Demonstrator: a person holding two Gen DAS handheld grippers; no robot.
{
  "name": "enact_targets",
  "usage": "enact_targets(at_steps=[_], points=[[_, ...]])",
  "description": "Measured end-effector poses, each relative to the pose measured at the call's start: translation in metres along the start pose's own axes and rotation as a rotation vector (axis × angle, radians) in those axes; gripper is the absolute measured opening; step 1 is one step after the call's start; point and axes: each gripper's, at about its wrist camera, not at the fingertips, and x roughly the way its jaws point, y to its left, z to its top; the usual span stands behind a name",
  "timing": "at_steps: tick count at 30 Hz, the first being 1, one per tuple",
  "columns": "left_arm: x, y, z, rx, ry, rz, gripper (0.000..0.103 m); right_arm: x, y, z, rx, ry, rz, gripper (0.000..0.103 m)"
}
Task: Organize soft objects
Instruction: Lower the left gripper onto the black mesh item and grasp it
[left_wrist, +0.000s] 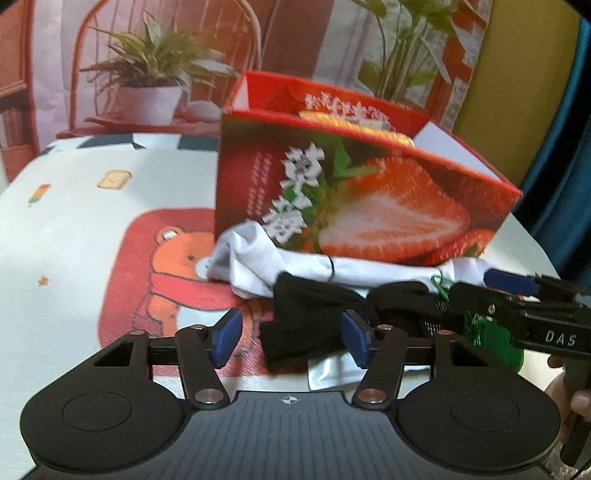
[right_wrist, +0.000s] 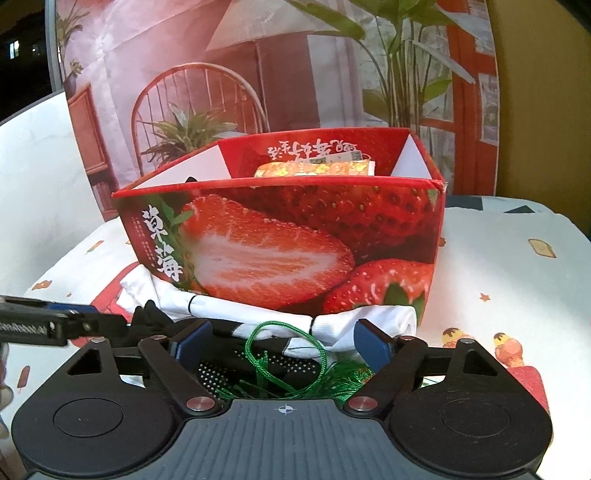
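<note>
A heap of soft things lies against the front of the red strawberry box (left_wrist: 369, 206) (right_wrist: 288, 236). It holds white socks (left_wrist: 255, 266) (right_wrist: 369, 317), black socks (left_wrist: 306, 321) (right_wrist: 229, 369) and a green tassel cord (left_wrist: 487, 332) (right_wrist: 295, 354). My left gripper (left_wrist: 290, 341) stands open around a black sock; its left pad is clear of the fabric. My right gripper (right_wrist: 280, 349) is open over the green cord and a dotted black sock. Each gripper also shows in the other's view: the right gripper (left_wrist: 476, 290) from the right, the left gripper (right_wrist: 99, 317) from the left.
The box is open at the top, with an orange patterned packet (right_wrist: 314, 168) inside it. The table carries a white cloth with a bear print (left_wrist: 177, 266). Behind it hangs a printed backdrop with a chair and plants (left_wrist: 155, 66). A person's hand (left_wrist: 580, 398) holds the right gripper.
</note>
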Motion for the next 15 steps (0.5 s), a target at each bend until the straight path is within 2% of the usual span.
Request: enact_targets(at_steps=[3, 6, 9, 11, 15], points=[[0.004, -0.001, -0.002, 0.003, 0.008, -0.015, 0.055, -0.001, 0.001, 0.0, -0.007, -0.004, 0.006, 0.071], [0.006, -0.001, -0.003, -0.002, 0.004, -0.022, 0.051, -0.003, 0.003, 0.001, -0.013, -0.01, 0.027, 0.059], [0.007, 0.001, -0.004, -0.013, 0.01, -0.041, 0.036, -0.004, 0.008, 0.002, -0.03, -0.01, 0.055, 0.044], [0.007, 0.001, -0.004, -0.012, 0.011, -0.043, 0.035, -0.003, 0.012, 0.002, -0.045, -0.001, 0.082, 0.031], [0.007, -0.001, -0.004, -0.005, 0.014, -0.044, 0.033, 0.0, 0.02, 0.001, -0.065, 0.018, 0.121, 0.016]])
